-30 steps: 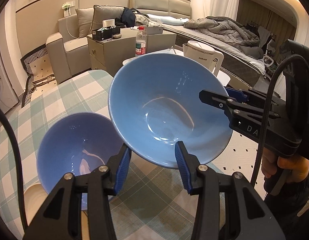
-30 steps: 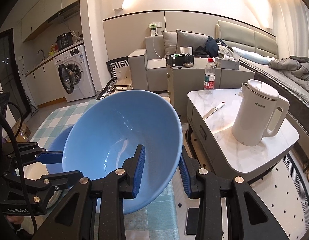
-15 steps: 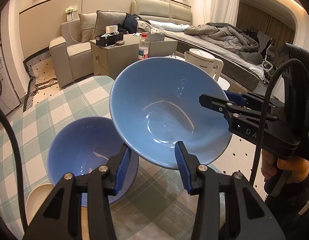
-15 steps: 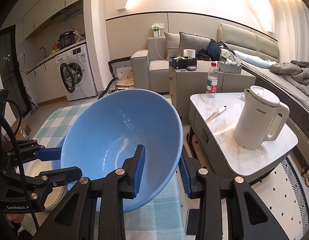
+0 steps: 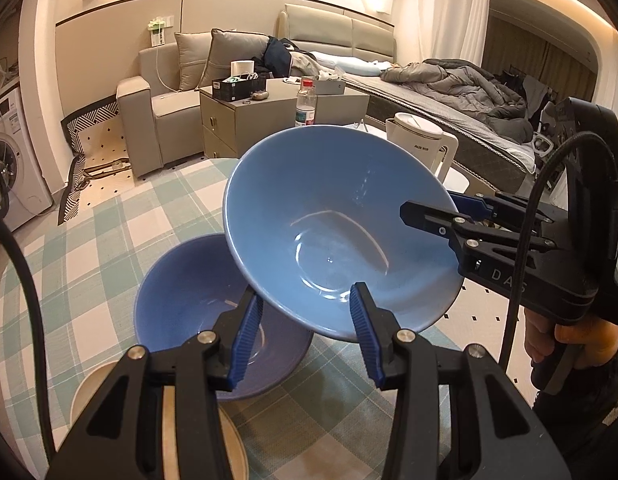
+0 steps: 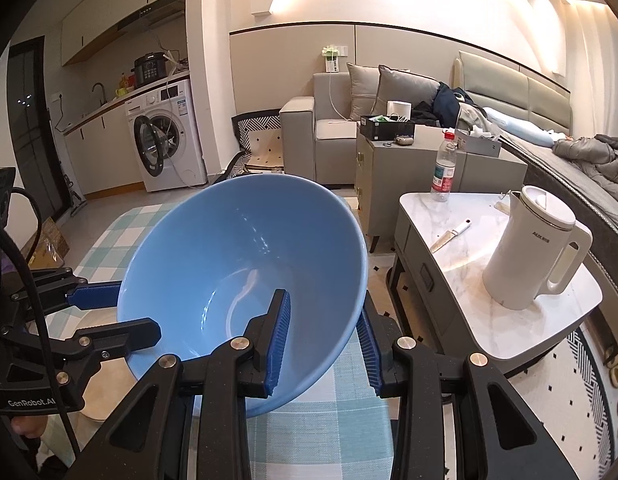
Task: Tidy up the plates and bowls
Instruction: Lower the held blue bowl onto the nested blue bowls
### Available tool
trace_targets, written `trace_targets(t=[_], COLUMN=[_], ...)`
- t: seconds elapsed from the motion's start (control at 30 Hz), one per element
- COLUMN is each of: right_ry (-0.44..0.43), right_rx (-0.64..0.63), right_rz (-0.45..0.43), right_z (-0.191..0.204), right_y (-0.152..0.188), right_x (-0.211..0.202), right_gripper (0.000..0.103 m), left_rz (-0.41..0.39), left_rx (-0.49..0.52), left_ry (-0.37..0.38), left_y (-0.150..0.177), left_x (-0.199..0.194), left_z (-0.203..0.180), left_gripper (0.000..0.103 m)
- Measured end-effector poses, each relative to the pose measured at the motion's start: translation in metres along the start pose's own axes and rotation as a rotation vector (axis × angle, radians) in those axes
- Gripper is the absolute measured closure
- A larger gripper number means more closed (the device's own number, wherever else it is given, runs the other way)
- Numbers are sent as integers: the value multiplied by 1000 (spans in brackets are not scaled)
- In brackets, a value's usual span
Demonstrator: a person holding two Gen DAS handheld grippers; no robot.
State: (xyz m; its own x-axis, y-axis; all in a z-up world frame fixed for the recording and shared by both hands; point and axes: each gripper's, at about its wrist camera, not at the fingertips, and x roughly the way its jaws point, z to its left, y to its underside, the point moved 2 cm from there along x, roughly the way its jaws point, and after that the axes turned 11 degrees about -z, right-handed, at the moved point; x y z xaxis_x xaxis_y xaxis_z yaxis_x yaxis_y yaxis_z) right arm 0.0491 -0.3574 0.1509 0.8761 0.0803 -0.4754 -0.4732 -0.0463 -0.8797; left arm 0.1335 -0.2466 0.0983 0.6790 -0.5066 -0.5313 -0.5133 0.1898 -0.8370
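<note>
— Bowl [image 6: 245, 264], the light blue one: where is it?
— Tilted in the air above the checked tablecloth [image 5: 109, 240], over the darker blue bowl [image 5: 197, 304] that sits on the table beside a cream plate [image 5: 89, 392].
— What has hold of it?
— The right gripper [image 6: 323, 340] is clamped on its rim, one pad inside, one outside. The left gripper [image 5: 305, 332] stands partly open at the near rim; I cannot tell whether it touches.
</note>
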Motion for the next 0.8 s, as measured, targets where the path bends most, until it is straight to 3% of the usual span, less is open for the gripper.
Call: trace_targets(t=[0.8], right_ry=[-69], right_rx=[-48], right_rz=[47], right_z=[44], right_y=[-1], right_x=[28], right_gripper=[68], left_rz=[-15], left_rx=[-53], left_ry=[-48], left_y=[14], left_x=[-16], left_z=[41], left_gripper=[59])
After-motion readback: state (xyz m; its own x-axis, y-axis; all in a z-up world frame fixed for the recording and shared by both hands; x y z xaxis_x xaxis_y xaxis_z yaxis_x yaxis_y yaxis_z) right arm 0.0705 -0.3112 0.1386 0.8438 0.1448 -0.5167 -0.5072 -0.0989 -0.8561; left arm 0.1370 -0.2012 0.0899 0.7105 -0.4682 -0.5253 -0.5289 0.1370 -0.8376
